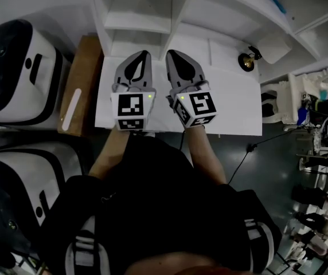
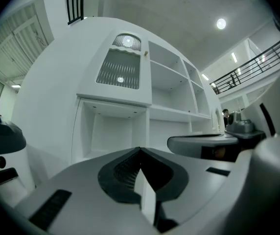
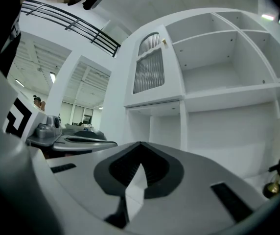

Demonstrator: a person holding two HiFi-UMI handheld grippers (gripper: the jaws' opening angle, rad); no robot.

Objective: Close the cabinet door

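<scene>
L hand-held gripper point(image 1: 143, 55) & R hand-held gripper point(image 1: 173, 54) side by side, near each other, over white counter point(image 1: 233, 107) at foot of shelf unit point(image 3: 228, 82). Both point level at the unit. Marker cubes face up toward our head cam.

L: jaws pressed together, tips meet, nothing betw. them. R: same, tips meet, empty.

Door point(image 3: 150, 70): ribbed pane, arched top, small knob point(image 3: 163, 42) at its R edge. We find it high in the unit's L column, above an open niche point(image 2: 113, 131), w/ open shelves to its R. Looks flush w/ frame, i.e. shut. Well apart from both hand-held grippers; neither touches it.

Small brass piece point(image 1: 246, 62) stands on counter, R of the hand-held grippers, apart from them. Brown box point(image 1: 84, 79) just L of counter; white-black machine point(image 1: 15, 73) beyond it. Black cable point(image 1: 238, 165) runs over floor on R.
</scene>
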